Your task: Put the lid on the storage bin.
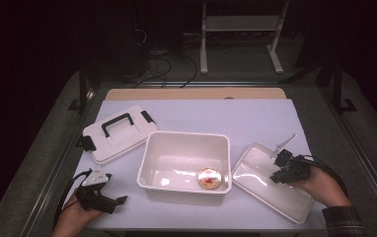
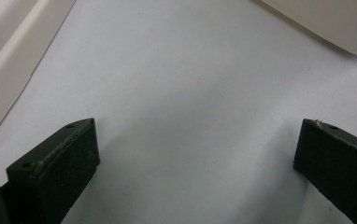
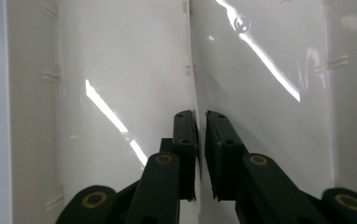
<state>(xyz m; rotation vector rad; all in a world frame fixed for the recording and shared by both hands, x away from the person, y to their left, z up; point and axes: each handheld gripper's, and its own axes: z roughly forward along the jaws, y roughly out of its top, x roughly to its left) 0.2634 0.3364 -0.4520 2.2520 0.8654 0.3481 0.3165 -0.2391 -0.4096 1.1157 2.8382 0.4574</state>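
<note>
A white mat [image 1: 255, 116] covers the table. At its centre stands an open white bin [image 1: 184, 165]. Inside the bin, at about 5 o'clock on its floor, lies a small round thing [image 1: 209, 177], red and gold; the picture is too coarse to say what it is.

At 10 o'clock from the bin lies a white lid [image 1: 117, 133] with a black handle and black latches, flat on the mat and apart from the bin. At 3 to 4 o'clock from the bin lies a shallow white tray [image 1: 270, 185], its near corner just beside the bin wall. A thin upright divider [image 3: 191, 70] runs along the middle of the tray.

The right gripper [image 1: 286, 168] is over the tray, at its 1 o'clock part, held by the right hand [image 1: 320, 185]. In the right gripper view the two jaws stand almost together with only a thin slit between, and the edge of the divider goes into this slit; they seem to be clenched on it, though the contact itself is hard to see.

The left gripper [image 1: 102, 195] is at 8 o'clock from the bin, low over bare mat, held by the left hand [image 1: 73, 219]. In the left gripper view its jaws are wide apart with nothing between them, so it is released. The lid edge shows at 10 o'clock in that view and the bin corner at 1 o'clock.
</note>
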